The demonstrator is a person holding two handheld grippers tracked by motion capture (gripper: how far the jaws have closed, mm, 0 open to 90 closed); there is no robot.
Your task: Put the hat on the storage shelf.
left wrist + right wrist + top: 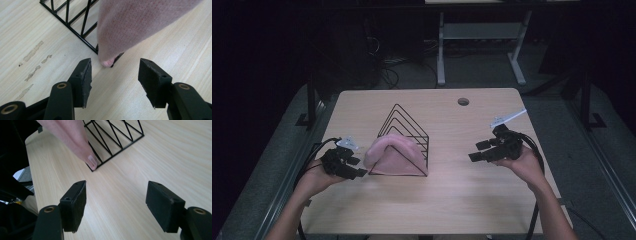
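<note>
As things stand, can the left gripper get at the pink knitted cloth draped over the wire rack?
Probably yes. The left gripper is open, and the pink cloth hangs just ahead of its jaws over the corner of the wire rack, with bare table between.

A light wood-grain rectangular table [472,200] with rounded corners is set on a grey floor [492,70]. A round cable hole [463,101] is seen in the tabletop toward one o'clock. At twelve o'clock, the white metal legs of a second desk [441,50] are seen. The surroundings are left in darkness; only the tabletop is lit.
</note>
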